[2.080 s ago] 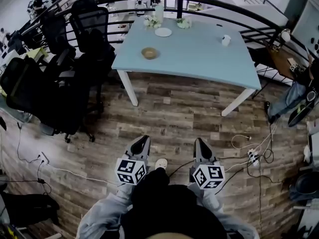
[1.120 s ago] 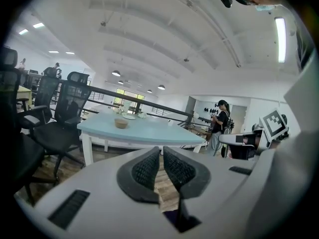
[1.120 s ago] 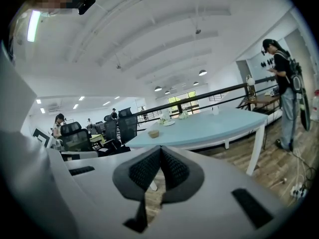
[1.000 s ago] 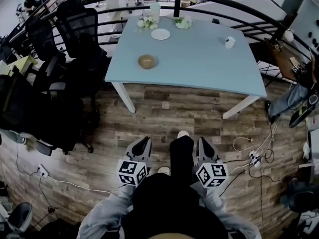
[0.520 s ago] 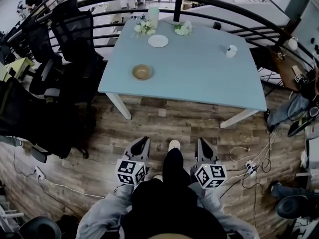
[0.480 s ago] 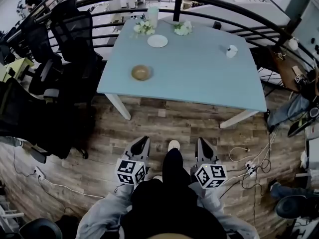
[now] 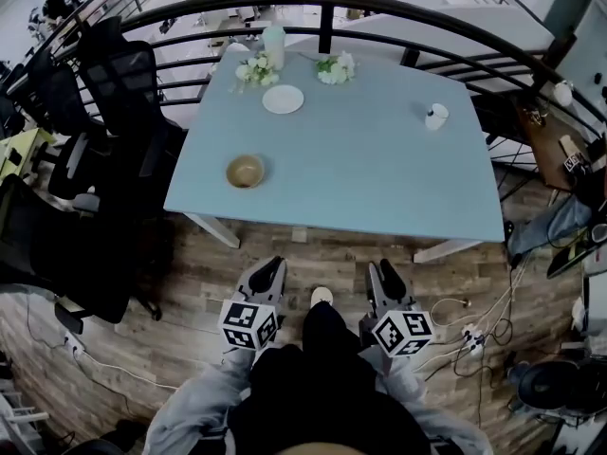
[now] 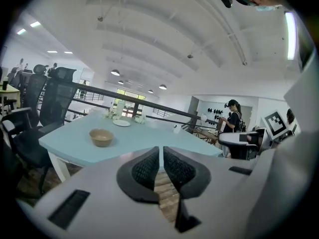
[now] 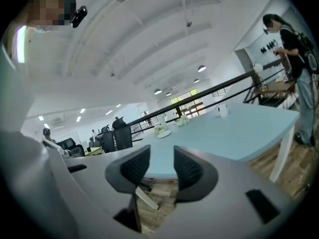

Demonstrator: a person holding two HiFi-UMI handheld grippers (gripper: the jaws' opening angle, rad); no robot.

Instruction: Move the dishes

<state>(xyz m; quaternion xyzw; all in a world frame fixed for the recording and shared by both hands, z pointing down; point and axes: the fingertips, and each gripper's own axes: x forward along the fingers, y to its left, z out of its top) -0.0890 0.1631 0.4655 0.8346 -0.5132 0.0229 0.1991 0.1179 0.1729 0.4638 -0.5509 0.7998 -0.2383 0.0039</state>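
Approach step, by my judgement: both grippers are short of the blue table [image 7: 379, 188], the left gripper [image 7: 268, 271] clenched on nothing, the right gripper [image 7: 383, 275] with jaws just opening a little and nothing between them. The dishes sit well apart on the table: brown bowl [image 7: 245, 171] at 11 o'clock near the left edge, white plate [image 7: 283, 100] at 12 beside the flowers [image 7: 252, 70], white cup [image 7: 435, 116] at 1 o'clock. Best to spread the jaws wide before the near edge, come in low and level at the bowl's rim, and pinch one wall rather than span it
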